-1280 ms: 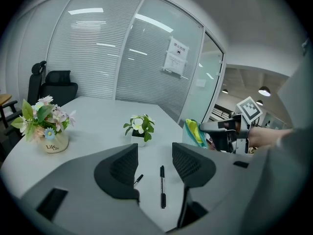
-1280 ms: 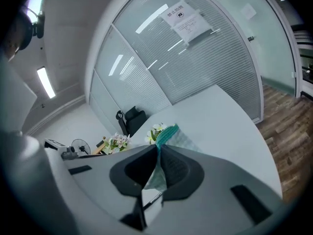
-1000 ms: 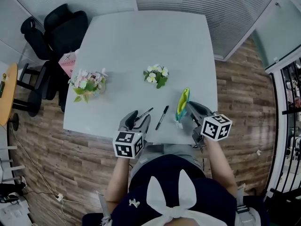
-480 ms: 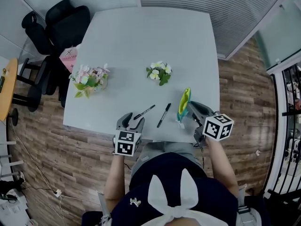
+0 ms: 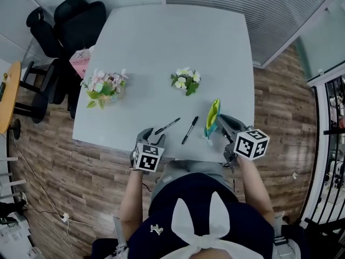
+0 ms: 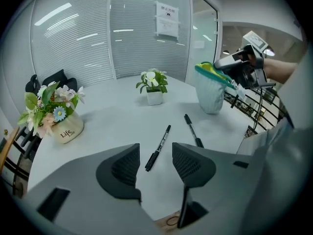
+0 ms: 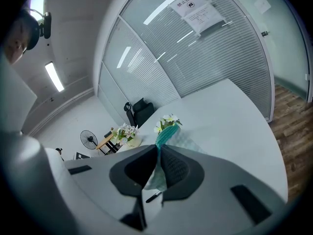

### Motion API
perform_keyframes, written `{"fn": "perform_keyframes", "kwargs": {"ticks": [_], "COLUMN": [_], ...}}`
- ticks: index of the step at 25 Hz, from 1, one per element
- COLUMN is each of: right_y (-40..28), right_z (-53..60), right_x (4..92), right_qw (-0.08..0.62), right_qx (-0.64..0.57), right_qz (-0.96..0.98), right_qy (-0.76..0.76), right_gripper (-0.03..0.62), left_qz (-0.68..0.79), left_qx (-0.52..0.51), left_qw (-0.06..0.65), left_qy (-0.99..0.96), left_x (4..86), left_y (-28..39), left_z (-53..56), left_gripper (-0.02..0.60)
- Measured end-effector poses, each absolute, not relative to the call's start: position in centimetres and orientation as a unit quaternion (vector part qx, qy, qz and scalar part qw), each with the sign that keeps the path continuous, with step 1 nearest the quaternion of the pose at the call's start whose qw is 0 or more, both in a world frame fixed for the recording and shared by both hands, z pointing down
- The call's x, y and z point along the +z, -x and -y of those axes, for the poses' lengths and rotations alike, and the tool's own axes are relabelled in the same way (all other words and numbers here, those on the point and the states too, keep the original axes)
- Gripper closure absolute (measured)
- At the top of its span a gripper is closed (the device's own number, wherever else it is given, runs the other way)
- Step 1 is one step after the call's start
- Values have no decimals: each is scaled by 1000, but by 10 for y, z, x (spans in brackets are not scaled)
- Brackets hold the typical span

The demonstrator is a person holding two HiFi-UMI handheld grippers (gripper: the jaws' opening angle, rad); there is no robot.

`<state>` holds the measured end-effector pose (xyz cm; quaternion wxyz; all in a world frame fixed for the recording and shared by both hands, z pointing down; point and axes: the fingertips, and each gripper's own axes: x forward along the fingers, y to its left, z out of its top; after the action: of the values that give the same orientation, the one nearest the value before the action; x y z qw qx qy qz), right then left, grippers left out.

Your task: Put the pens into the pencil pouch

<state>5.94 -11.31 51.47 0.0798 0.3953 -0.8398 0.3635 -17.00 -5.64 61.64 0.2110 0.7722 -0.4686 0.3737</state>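
Two black pens lie side by side on the pale grey table near its front edge: the left pen and the right pen. My left gripper is open and low over the front edge. The near end of the left pen shows in the gap ahead of its jaws, untouched. My right gripper is shut on the teal and pale mesh pencil pouch and holds it upright, mouth upward, to the right of the pens.
A pot of pink and white flowers stands at the table's left. A small white-flowered plant stands beyond the pens. Black office chairs are off the far left corner. Glass walls with blinds are behind.
My left gripper has sunk and drawn back toward the table's front edge, tilting further downward. The right gripper and the pouch have stayed put, as have both pens.
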Motion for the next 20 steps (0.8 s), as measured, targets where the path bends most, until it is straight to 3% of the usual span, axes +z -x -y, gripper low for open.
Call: {"fn": "perform_keyframes", "kwargs": {"ticks": [20], "right_y": [-58], "right_z": [114], "right_x": [519], "right_qw": [77], "right_qx": [380], "right_qz": [835], "right_qy": [-391], "right_gripper": [557], "left_qz": [427], "left_qx": [441], "left_qw": [232], "left_qy": [-755], "left_x": [679], "left_y": [182], "left_z": [62], "left_gripper": [382]}}
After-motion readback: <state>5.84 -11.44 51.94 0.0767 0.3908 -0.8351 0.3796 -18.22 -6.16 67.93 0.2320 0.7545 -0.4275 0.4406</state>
